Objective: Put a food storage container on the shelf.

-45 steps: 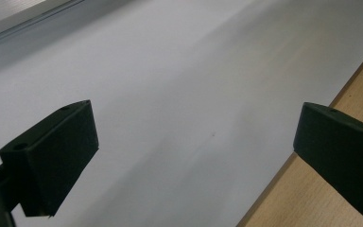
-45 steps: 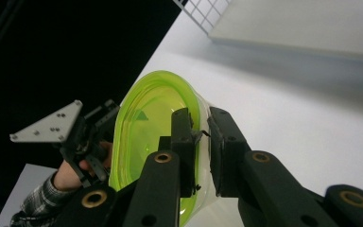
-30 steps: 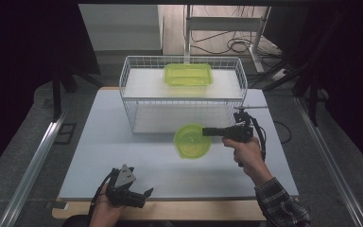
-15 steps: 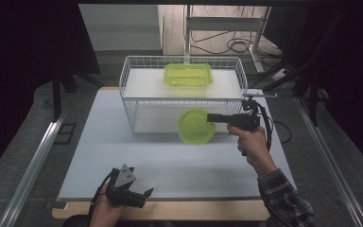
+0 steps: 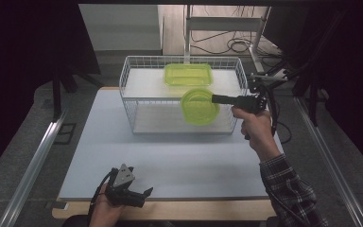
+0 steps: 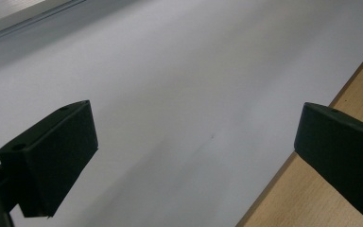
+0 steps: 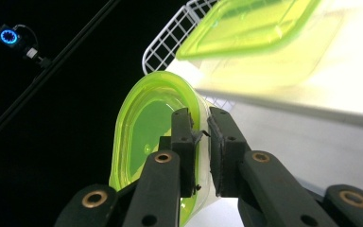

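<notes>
Right gripper view: right hand-held gripper (image 7: 201, 137) clamped on round green bowl (image 7: 146, 142) rim; left hand-held gripper (image 6: 194, 156) agape.

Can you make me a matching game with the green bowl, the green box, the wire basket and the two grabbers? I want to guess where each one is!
Things:
1. round green bowl
2. rectangular green box
3. wire basket
4. left gripper

Places or states:
A. standing on the white table top
B. jaws open, low at the table's near edge
C. pinched by its rim in the right gripper, in the air
D. lying on the basket's top shelf

Pairs: 1-C, 2-D, 3-A, 4-B
</notes>
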The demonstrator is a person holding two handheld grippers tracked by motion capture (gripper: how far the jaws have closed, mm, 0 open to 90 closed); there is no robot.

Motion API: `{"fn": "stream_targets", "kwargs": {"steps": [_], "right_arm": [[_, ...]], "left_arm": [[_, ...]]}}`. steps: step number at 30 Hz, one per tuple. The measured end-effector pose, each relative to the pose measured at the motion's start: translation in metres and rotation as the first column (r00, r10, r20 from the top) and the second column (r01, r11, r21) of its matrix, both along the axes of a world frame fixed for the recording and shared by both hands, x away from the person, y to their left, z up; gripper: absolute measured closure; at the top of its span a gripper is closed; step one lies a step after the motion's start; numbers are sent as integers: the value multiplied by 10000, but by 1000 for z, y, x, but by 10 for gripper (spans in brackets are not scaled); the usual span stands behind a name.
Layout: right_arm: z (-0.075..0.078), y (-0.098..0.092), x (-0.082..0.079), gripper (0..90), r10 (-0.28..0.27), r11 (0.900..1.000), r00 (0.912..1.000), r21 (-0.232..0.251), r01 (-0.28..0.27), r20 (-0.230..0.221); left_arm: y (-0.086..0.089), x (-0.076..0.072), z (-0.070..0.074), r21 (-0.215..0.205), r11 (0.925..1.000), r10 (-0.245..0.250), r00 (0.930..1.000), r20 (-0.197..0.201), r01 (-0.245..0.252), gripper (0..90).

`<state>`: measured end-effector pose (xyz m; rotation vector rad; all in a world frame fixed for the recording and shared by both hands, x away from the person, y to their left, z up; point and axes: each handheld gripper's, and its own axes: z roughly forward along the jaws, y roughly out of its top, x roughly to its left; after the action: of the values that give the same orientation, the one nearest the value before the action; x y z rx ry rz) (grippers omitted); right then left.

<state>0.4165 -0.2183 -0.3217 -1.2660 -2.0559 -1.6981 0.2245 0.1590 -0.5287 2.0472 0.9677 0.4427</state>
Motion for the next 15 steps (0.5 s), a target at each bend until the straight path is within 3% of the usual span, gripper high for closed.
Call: {"fn": "stream_targets", "kwargs": {"steps": [15], "right_arm": [[46,10,24,811,-873,9961,9945,152,866,572]], "left_arm": [[0,0,0,-32,10000,-25,10000,-55,25,0]]}}
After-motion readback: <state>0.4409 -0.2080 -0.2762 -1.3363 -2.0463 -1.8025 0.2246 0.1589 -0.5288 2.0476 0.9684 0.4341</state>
